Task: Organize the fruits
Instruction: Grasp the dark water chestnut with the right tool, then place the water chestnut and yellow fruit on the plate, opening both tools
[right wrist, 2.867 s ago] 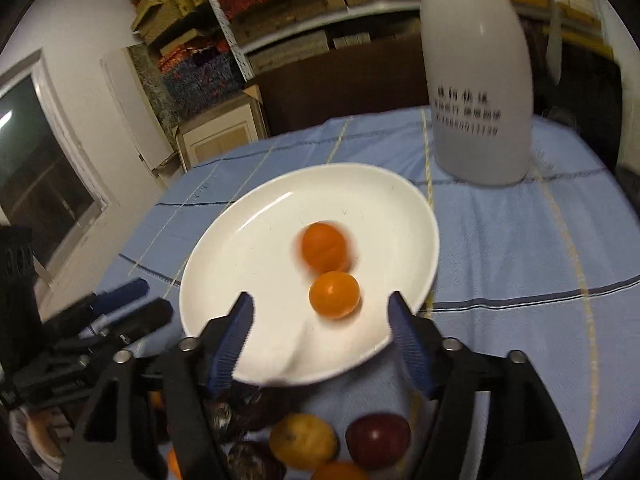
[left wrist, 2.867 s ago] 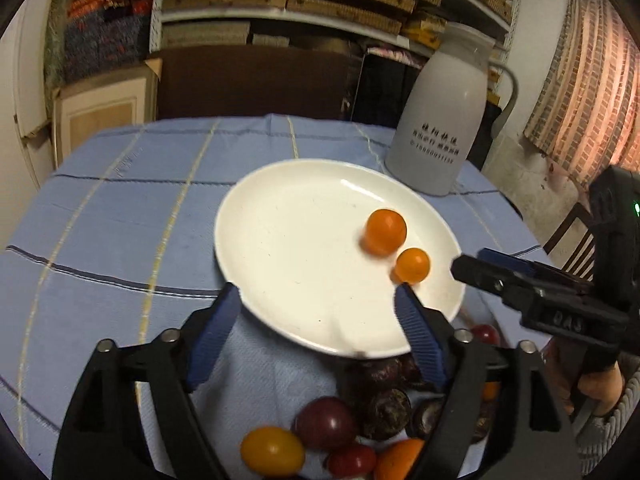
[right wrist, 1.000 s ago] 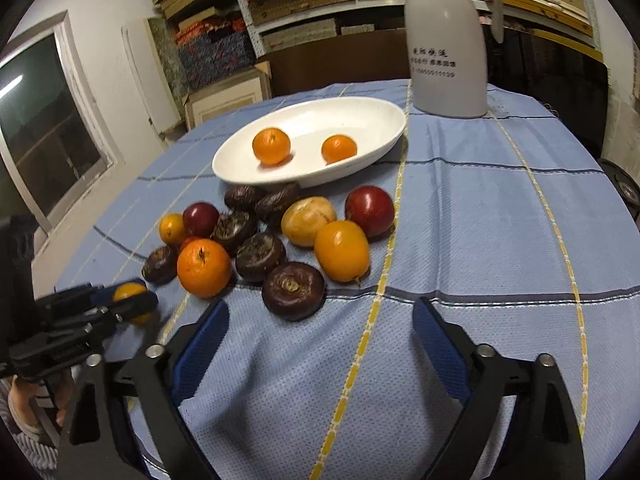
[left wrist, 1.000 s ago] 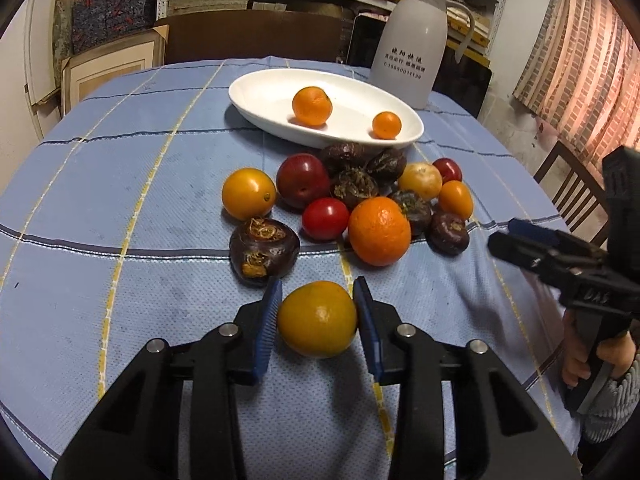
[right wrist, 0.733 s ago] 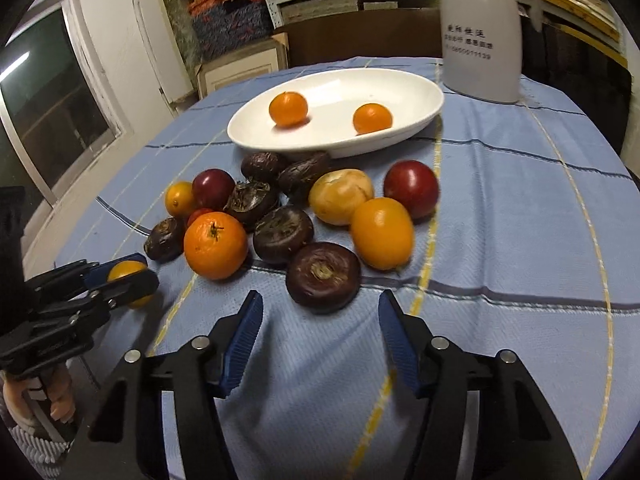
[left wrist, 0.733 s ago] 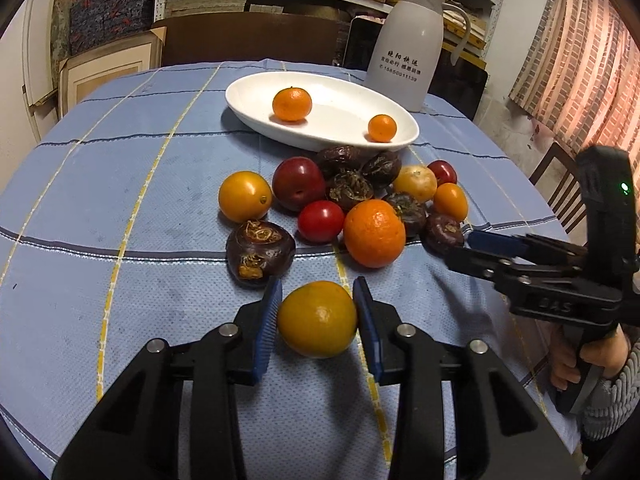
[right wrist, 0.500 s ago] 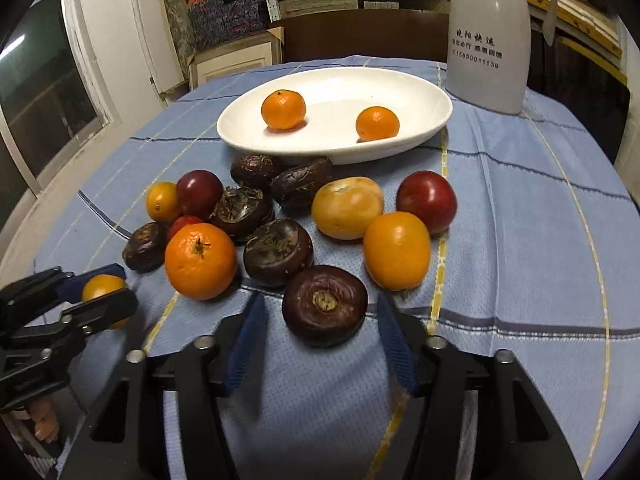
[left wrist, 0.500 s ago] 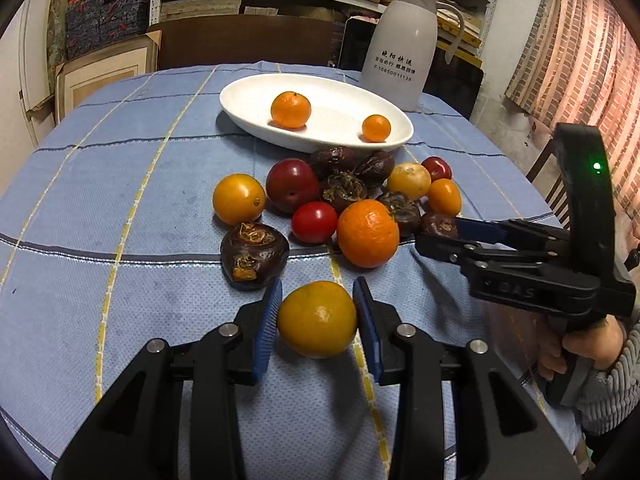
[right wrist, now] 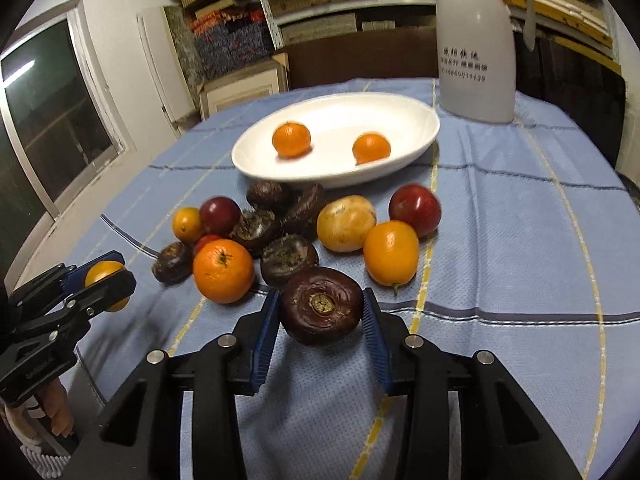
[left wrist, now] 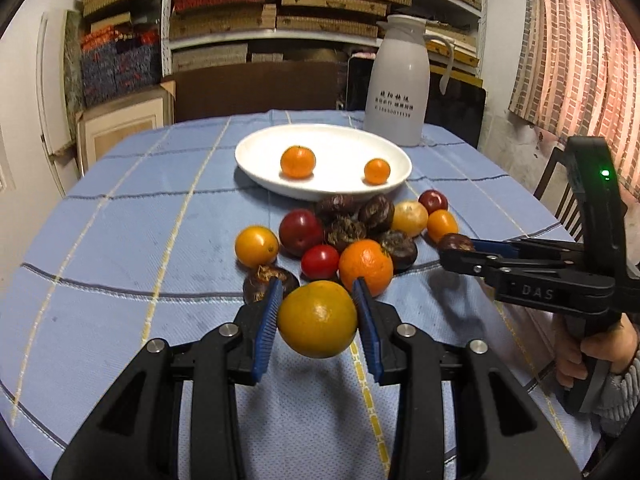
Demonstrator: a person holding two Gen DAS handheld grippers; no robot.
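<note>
Left wrist: left gripper (left wrist: 317, 322) pinches yellow-orange fruit (left wrist: 317, 322); right gripper (right wrist: 320, 318) pinches dark fruit (right wrist: 320, 310) at pile's near edge.

Fifteen fruits (left wrist: 365, 266), one plate (left wrist: 256, 160), one jug (left wrist: 397, 80).

A: Cloth (left wrist: 120, 220) on the tabletop?
B: Light blue, w/ thin yellow and dark grey lines in a wide check.

A: Plate (left wrist: 256, 152)?
B: Plain white. Two orange fruits on it: bigger one (left wrist: 297, 162), smaller one (left wrist: 377, 171).

A: Jug (left wrist: 398, 92)?
B: White-grey, dark lettering.

A: Tools?
B: Both black w/ blue pads. Left tool (left wrist: 317, 324) has a yellow-orange fruit (left wrist: 317, 319); right tool (right wrist: 320, 316) a dark brown-purple one (right wrist: 321, 311) w/ a pale centre.

A: Pile?
B: Mixed: orange mandarin (right wrist: 223, 271), red tomato (left wrist: 319, 262), dark red plum (right wrist: 414, 204), tan-yellow fruit (right wrist: 346, 223), several dark brown ones.

A: Curtain (left wrist: 580, 52)?
B: Pinkish, brick-like pattern.
</note>
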